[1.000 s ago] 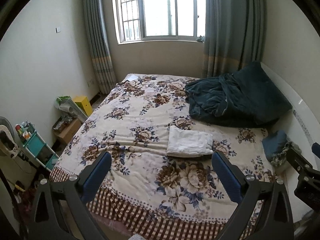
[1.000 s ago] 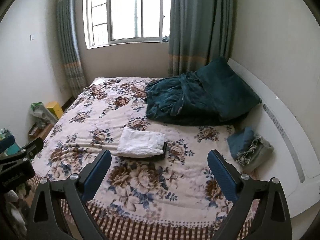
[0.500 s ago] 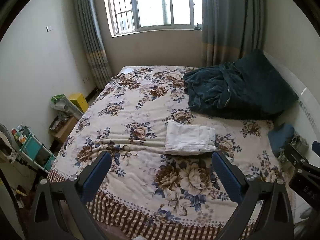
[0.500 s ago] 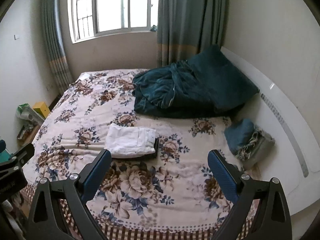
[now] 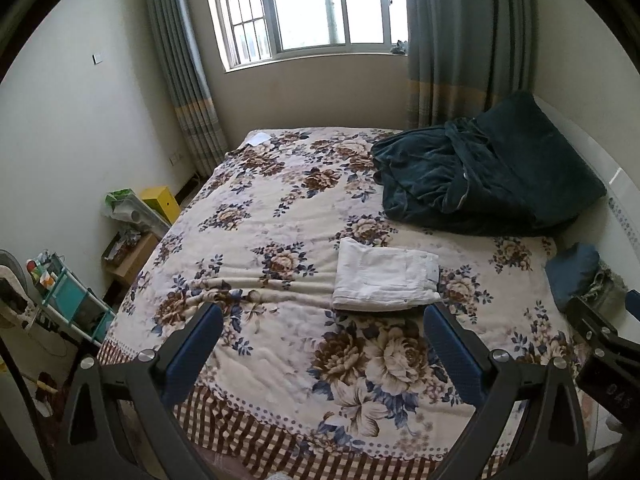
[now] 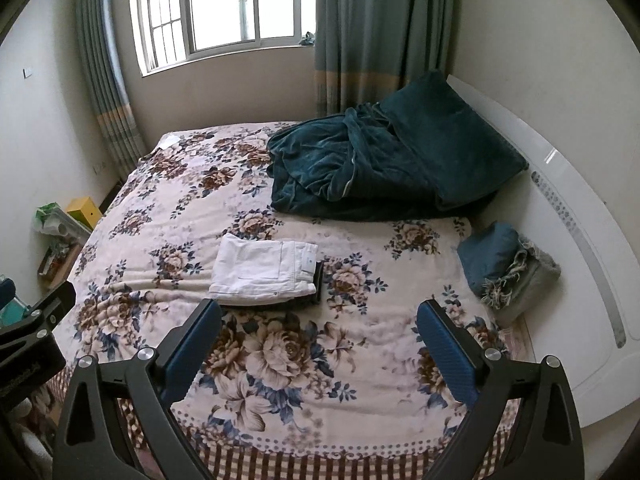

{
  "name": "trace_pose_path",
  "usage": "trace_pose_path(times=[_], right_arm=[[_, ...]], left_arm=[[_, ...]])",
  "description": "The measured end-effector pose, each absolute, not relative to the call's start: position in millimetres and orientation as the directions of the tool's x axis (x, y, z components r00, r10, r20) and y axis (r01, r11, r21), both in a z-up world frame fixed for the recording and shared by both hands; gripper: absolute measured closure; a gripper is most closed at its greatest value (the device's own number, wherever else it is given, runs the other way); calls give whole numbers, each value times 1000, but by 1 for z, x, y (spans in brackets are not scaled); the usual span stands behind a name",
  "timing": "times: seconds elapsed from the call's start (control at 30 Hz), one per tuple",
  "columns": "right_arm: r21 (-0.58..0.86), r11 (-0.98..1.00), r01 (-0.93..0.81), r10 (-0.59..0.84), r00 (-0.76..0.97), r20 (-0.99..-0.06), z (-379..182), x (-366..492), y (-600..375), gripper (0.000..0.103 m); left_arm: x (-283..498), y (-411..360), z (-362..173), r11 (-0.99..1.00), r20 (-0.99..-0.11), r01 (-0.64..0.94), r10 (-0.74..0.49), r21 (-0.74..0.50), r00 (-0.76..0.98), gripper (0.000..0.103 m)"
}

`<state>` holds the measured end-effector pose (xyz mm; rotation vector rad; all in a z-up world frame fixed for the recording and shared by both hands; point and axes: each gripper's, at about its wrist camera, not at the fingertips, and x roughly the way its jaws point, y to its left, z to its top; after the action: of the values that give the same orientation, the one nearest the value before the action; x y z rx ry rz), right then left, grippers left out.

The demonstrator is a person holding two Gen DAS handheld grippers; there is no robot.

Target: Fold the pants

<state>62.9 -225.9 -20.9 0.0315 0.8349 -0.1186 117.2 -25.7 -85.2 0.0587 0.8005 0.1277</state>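
Note:
White pants (image 5: 386, 276) lie folded into a neat rectangle in the middle of the flowered bed (image 5: 280, 216), on top of a dark folded garment (image 6: 318, 278) whose edge shows on the right. The pants also show in the right wrist view (image 6: 262, 270). My left gripper (image 5: 324, 336) is open and empty, held above the foot of the bed, short of the pants. My right gripper (image 6: 320, 332) is open and empty, also above the foot of the bed, to the right of the pants.
A rumpled dark teal blanket (image 5: 480, 184) lies at the far right of the bed. A folded blue and grey pile (image 6: 508, 268) sits by the white headboard (image 6: 580, 240). Boxes and a small shelf (image 5: 68, 304) stand on the floor at the left. A window (image 5: 316, 4) is behind.
Both grippers have drawn back and risen a little, so the bed and the folded pants sit lower and farther in view. The pants have not moved. Both stay open.

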Motion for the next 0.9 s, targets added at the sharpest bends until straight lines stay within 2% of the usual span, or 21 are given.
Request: trace_pose_path(times=[0.9], right_arm=[[-12,996,92,-71,665,-744,-37,59,-222,3]], left_arm=[[116,-32,-84,993,-707,-79,117,86,698,0]])
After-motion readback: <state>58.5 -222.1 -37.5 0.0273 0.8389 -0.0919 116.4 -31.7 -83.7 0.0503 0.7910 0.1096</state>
